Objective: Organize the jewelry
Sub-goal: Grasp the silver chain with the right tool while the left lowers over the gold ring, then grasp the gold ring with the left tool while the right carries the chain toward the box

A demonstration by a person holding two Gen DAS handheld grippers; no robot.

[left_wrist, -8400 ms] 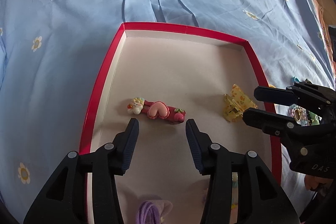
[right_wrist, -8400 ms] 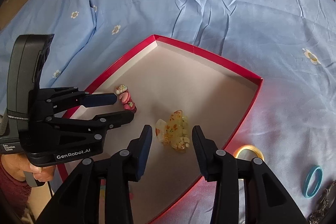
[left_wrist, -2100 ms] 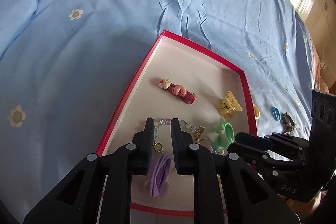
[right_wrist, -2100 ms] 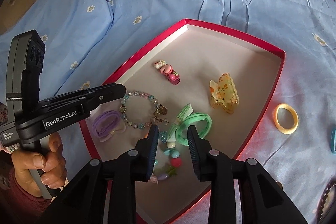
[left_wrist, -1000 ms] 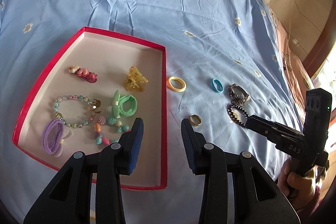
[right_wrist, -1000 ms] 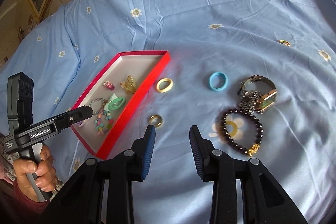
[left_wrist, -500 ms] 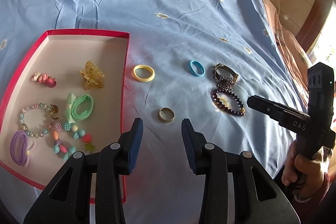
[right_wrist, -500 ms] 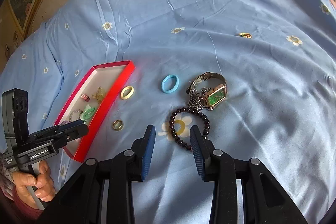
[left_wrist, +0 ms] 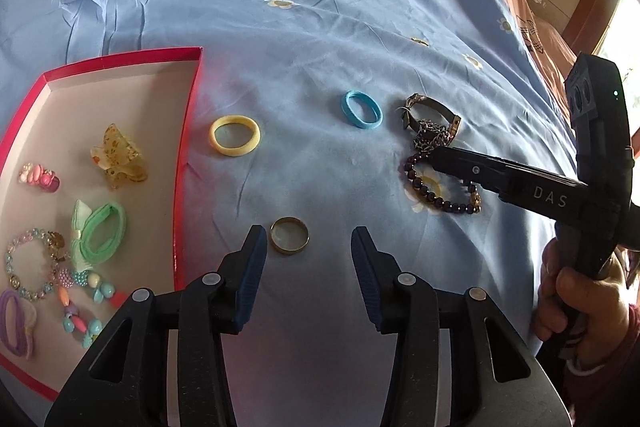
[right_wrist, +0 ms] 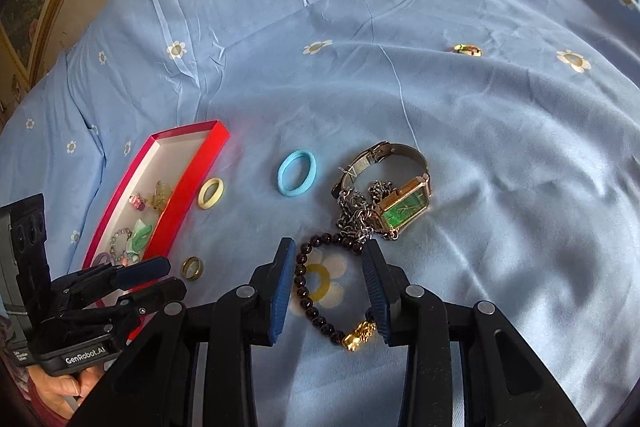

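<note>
Both fingers of the left gripper (left_wrist: 306, 247) stand apart with nothing pressed between them; they have just been opening, and the small gold ring (left_wrist: 289, 235) lies on the sheet just beyond their tips, nearer to the left finger. I judge that the opening is meant to take this ring, which lies flat, so the tips must go down around it. The right gripper (right_wrist: 328, 267) also holds nothing; its fingers stand moderately open on both sides of the dark bead bracelet (right_wrist: 320, 291), whose gold charm lies near the right finger, so the bracelet seems to be its target. A silver chain (right_wrist: 356, 215) rests over the far end of the bracelet and touches the green-faced watch (right_wrist: 402, 205), so they may drag along. The red box (left_wrist: 182, 163) is at the left and already keeps the hair clips and bead pieces; the yellow band (left_wrist: 235, 135) lies just beside its right wall, the blue band (left_wrist: 361, 103) further right.
</note>
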